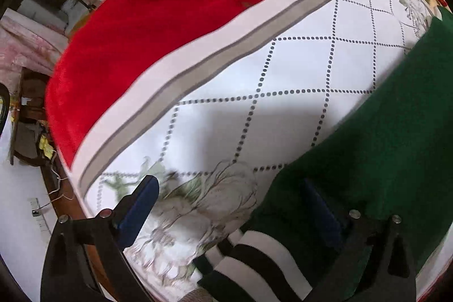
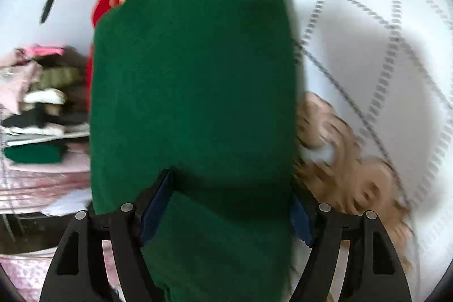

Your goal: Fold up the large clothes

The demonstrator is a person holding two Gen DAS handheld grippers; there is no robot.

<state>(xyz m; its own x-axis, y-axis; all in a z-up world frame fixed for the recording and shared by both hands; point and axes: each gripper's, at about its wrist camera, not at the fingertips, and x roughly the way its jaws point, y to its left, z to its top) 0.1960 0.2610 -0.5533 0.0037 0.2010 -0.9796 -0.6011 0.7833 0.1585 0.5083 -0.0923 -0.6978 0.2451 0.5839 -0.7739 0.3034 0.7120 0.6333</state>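
The green garment [image 1: 382,137] lay on a bed, spread over a white sheet [image 1: 283,70] printed with a dotted diamond grid and pale flowers; a red plush blanket [image 1: 155,19] covered the bed beyond the sheet's grey border. In the left wrist view, the left gripper [image 1: 229,212] stood wide open. Its left blue pad was over bare sheet, clear of the cloth, while its right pad [image 1: 322,214] sat against or over the garment's near edge; contact could not be confirmed. A black-and-white striped band [image 1: 254,259] of the garment lay between the two fingers, close to the camera. In the right wrist view, the right gripper [image 2: 226,205] was also spread wide, with a broad width of the green garment [image 2: 192,75] running between its blue pads [image 2: 155,205] and away up the frame. Whether the pads pressed the cloth could not be told, as the frame was blurred. A stack of folded clothes [image 2: 36,115] stood to the left of the garment, well apart from it. A tan printed motif [image 2: 339,160] on the sheet showed just beside the garment's right edge.
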